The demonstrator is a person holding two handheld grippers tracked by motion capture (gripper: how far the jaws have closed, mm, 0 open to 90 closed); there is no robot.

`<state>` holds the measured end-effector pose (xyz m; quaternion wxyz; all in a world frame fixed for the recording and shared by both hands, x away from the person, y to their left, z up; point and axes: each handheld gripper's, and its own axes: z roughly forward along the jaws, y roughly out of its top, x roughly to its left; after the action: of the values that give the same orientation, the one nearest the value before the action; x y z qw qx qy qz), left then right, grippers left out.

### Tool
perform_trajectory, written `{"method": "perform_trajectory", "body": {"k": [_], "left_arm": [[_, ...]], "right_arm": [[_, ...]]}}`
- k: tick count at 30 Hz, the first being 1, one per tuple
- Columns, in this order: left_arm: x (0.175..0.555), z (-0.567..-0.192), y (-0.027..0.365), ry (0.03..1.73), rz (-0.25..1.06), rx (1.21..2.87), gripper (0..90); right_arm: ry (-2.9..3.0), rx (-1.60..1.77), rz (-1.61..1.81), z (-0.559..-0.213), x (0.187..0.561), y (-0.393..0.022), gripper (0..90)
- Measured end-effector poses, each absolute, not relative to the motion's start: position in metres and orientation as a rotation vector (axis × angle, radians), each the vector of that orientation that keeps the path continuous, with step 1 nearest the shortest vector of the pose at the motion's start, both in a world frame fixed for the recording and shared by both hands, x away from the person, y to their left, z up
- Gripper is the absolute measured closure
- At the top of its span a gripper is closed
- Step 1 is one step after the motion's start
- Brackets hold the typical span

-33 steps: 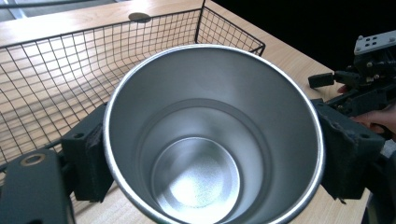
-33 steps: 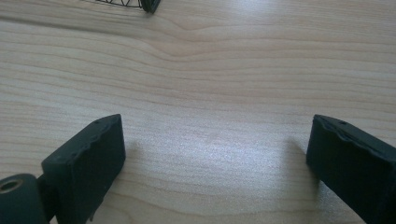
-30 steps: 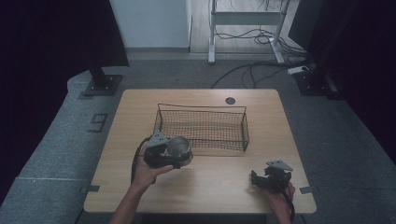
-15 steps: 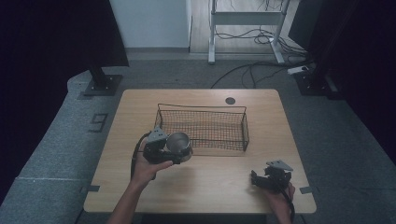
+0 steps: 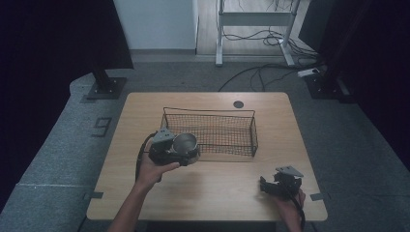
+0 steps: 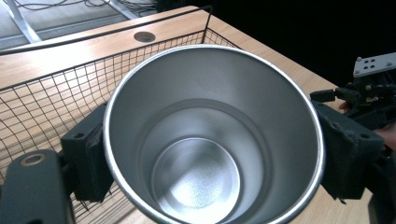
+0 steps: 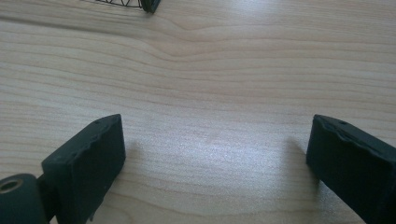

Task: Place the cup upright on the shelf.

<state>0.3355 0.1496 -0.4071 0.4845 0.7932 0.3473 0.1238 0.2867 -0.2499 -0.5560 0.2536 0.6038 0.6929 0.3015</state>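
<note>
Steel cup (image 6: pixel 212 140), mouth up, clamped on both sides between jaws of left gripper (image 5: pixel 170 150), held just at near-left corner of wire basket (image 5: pixel 227 126). Right gripper (image 7: pixel 219 158) near table's (image 5: pixel 212 188) front right edge, jaws spread wide, nothing between them.

Our left gripper (image 6: pixel 205 154): jaws clamped on both sides of a steel cup (image 6: pixel 212 135), mouth toward us; behind the cup, the wire basket (image 6: pixel 56 98).
</note>
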Motion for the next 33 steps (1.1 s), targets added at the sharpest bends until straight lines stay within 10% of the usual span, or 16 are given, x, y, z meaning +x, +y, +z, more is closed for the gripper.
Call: {"method": "perform_trajectory", "body": {"k": [33], "left_arm": [[0.365,-0.383,0.147,0.858,0.344,1.94,14.7]], "right_arm": [[1.88,1.644,0.819,-0.556,0.287,-0.25,4.5]]}}
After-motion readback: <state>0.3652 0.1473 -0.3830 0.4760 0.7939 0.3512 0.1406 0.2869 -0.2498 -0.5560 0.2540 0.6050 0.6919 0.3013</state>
